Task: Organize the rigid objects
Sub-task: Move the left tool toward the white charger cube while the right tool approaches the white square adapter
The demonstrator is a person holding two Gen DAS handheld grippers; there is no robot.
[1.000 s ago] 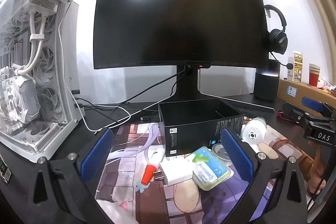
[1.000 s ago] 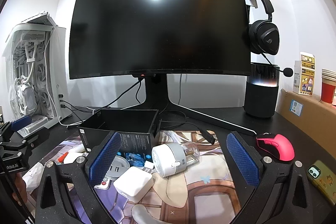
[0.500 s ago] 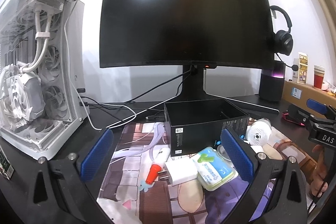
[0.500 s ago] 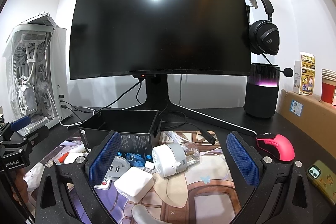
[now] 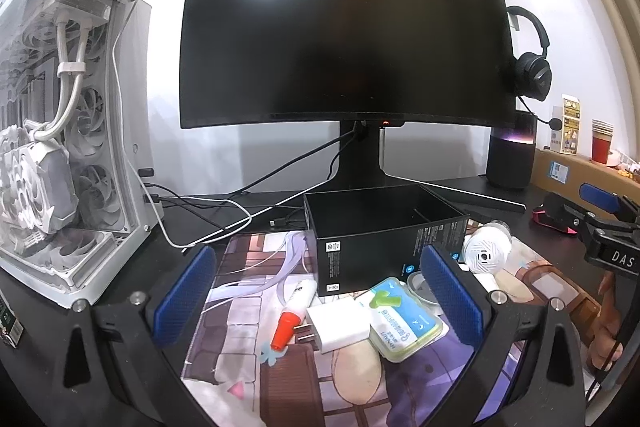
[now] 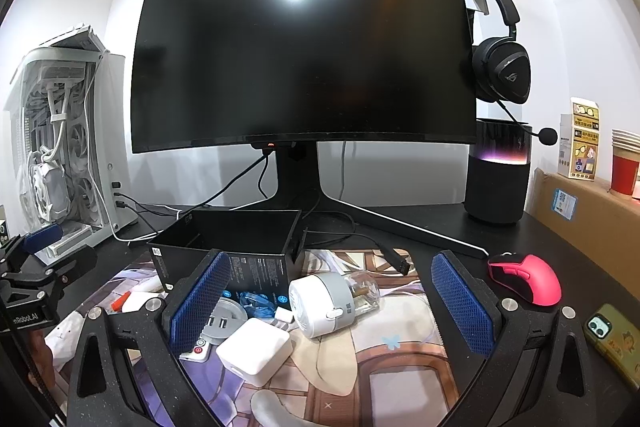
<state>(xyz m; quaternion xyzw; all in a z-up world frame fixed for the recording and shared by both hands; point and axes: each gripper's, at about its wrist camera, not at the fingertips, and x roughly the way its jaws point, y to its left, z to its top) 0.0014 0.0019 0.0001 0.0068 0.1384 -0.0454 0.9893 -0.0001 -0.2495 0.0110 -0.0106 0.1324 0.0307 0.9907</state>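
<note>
Between the earlier left-wrist frames and this one the left gripper (image 5: 320, 297) has swung its view leftward and a little back: the monitor (image 5: 344, 39) and headset (image 5: 532, 67) sit further right in frame, more of the white computer case (image 5: 60, 147) shows, and the desk items look slightly smaller. The right gripper (image 6: 328, 311) shows almost no change, its view of the desk matching the earlier one. Both tools stand wide apart with nothing between their blue pads, hovering above the printed desk mat (image 5: 248, 339). On the mat, just in front of the open black box (image 5: 380, 235), lie a white tube with an orange cap (image 5: 290, 315), a white plug adapter (image 5: 340, 323) touching a green-and-white flat case (image 5: 404, 323), and, to the right of the box, a white round device (image 5: 486, 253). From the right wrist view the same round device (image 6: 324, 303) lies on its side against a clear glass bottle (image 6: 364, 293), with a white square charger (image 6: 254, 349) and a grey round socket hub (image 6: 224, 319) near the left pad. A pink mouse (image 6: 528, 277) and a phone (image 6: 614, 339) rest off the mat to the right.
</note>
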